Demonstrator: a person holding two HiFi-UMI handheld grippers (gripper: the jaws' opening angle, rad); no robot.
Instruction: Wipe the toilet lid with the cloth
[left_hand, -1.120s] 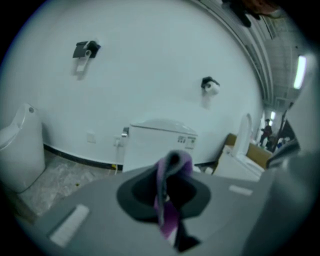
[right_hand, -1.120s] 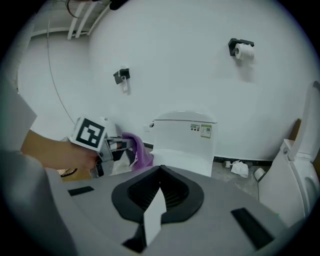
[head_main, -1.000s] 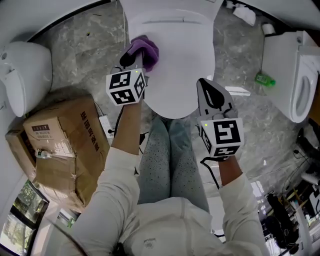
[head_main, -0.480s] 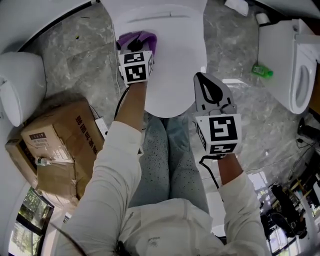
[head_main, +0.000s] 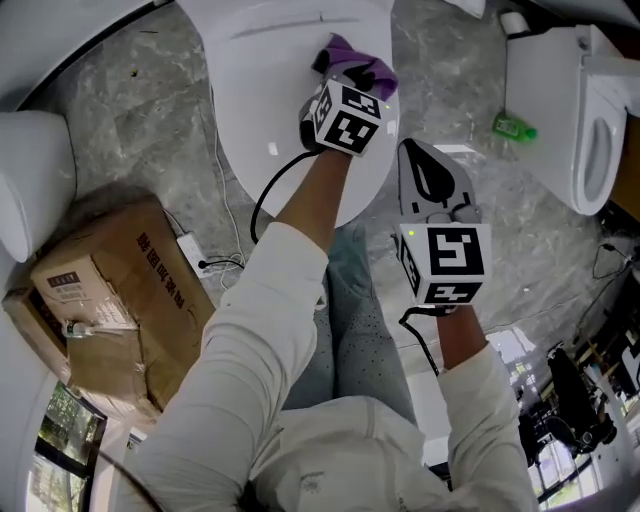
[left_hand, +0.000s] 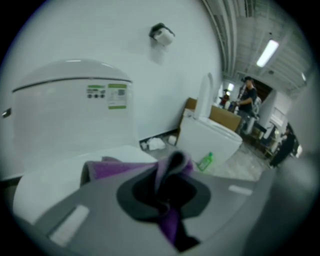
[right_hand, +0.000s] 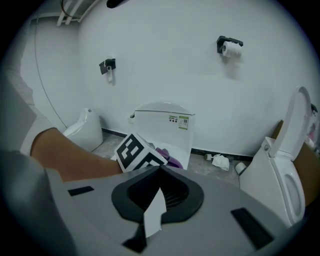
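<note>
Person bent over a closed white toilet, holding a purple cloth on its lid with a hand-held gripper.

The left gripper (head_main: 347, 78) is clamped on the purple cloth (head_main: 356, 60). The cloth lies bunched on the toilet lid (head_main: 270, 90) near the lid's right-hand edge in the head view, toward the hinge end (in the left gripper view, a fold of cloth stands pinched between the jaws). The right gripper (head_main: 415, 152) has its jaws together on nothing. It hangs just off the lid's front right rim, beside the person's legs and apart from the cloth. A cardboard box (head_main: 110, 300) sits on the floor at left. A green bottle (head_main: 512, 128) lies beside a second toilet (head_main: 560, 100) at right.
</note>
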